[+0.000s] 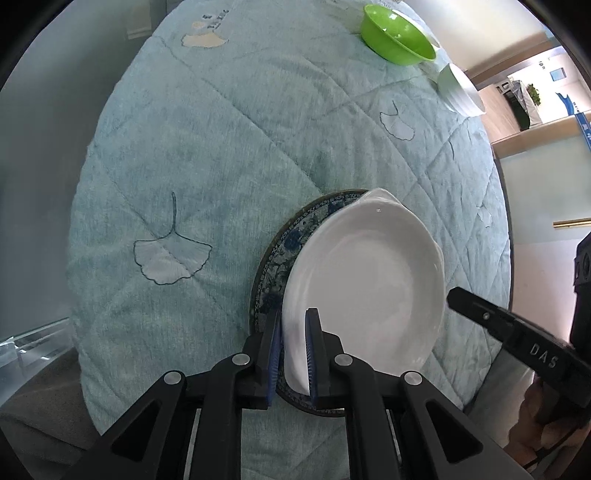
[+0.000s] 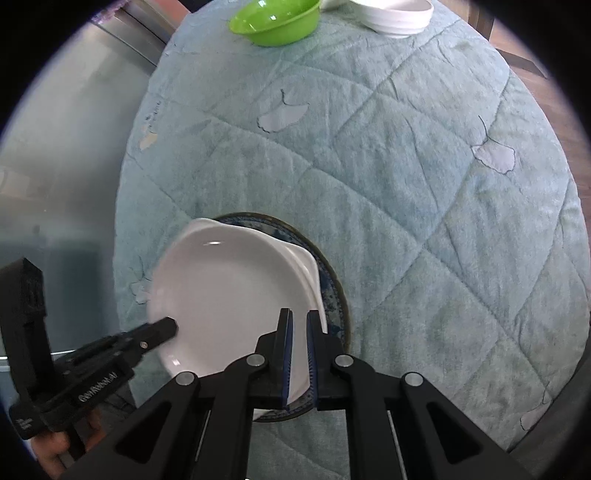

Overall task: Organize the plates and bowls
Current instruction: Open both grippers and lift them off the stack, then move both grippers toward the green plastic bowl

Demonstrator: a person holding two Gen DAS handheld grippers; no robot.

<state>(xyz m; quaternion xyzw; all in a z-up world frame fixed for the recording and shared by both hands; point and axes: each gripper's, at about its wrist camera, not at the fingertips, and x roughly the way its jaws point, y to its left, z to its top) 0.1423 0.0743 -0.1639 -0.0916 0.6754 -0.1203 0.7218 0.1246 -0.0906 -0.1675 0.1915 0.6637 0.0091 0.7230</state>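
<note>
White plate point(image 1: 369, 280) sits over the blue-patterned plate point(image 1: 280, 251) near the front edge of the round counter point(image 1: 221, 147), which wears a quilted teal cover w/ leaf stitching. Both tools grip it from opposite sides: left tool point(image 1: 293, 354) is narrowed onto the near-left rim, blue pads either side of the edge; right tool point(image 2: 300, 362) is likewise pinched onto the near-right rim (in the left view only one of its black fingers shows, at the plate's right side). In the right view the white plate looks tilted or maybe doubled; a second white rim shows just beneath its right edge, can't tell if that's another plate.

Step in hand, by my read: stacking/seating the white plate on the patterned one. Whether it's fully down or just off the surface, can't tell.

Green bowl point(image 2: 275, 20) and white bowls point(image 2: 395, 16) stand at the far edge, just beside each other, well apart from the plates.

Next move prob. calls for centring the plate, letting both tools go evenly so it doesn't slide, then reaching across for the bowls.
</note>
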